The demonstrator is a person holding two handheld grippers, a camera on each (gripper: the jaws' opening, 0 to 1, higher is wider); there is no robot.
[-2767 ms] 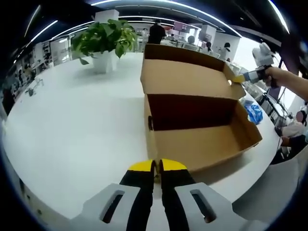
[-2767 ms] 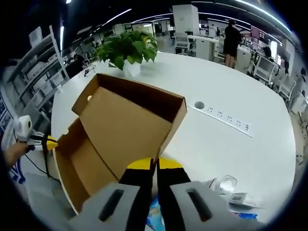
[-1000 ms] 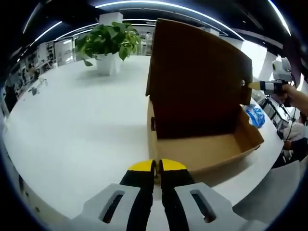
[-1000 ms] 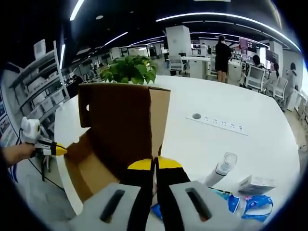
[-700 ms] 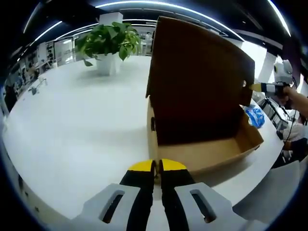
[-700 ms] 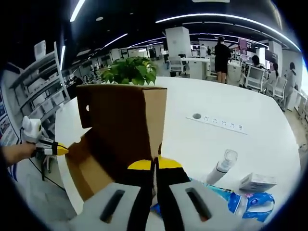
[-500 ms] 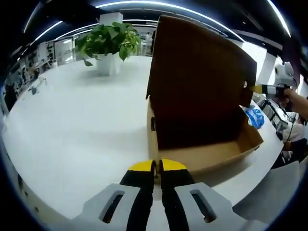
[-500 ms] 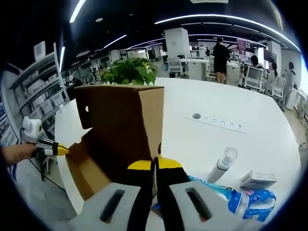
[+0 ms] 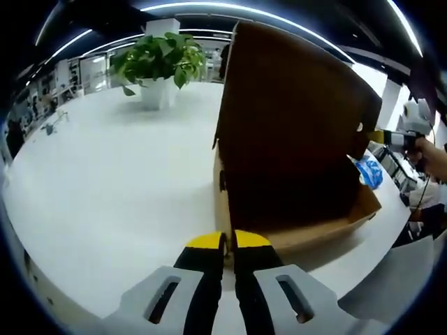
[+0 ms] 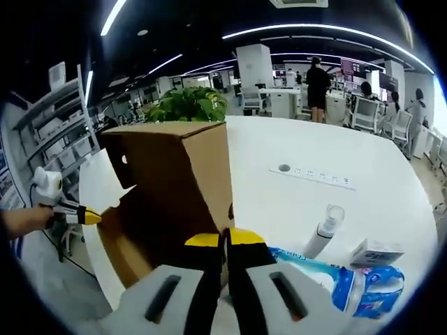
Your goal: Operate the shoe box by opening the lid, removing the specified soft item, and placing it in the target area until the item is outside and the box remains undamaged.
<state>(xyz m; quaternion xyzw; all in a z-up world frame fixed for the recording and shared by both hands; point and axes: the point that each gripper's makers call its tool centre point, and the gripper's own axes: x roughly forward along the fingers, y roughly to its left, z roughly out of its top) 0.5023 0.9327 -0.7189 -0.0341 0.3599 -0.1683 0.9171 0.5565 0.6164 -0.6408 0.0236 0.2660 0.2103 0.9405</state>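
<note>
Left gripper [image 9: 228,241]: yellow-tipped jaws pressed together, nothing between them, tips just in front of the near wall of the shoe box [image 9: 293,230]. Right gripper [image 10: 223,239]: jaws together too, at the box's near corner; can't tell if they touch the cardboard. In the left gripper view the right gripper shows at far right, yellow tip at the edge of the lid [image 9: 293,112] by a small hole.

Shoe box is plain brown cardboard, no print, sits on the white table [image 9: 105,174] close to its edge. Lid stands up, tilted over the open tray, inner face dark in shadow. Tray interior mostly hidden by the lid. No tears seen.

Right gripper view: blue packet [image 10: 349,283], clear bottle [image 10: 320,234] tilted, small white box [image 10: 377,253] on the table beside the shoe box. Power socket strip [image 10: 318,178] set in the tabletop farther off. Potted plant [image 9: 157,59] in white pot behind the box. Room is open office, ceiling light strips, shelving at the left, desks and people standing [image 10: 318,87] in back.
</note>
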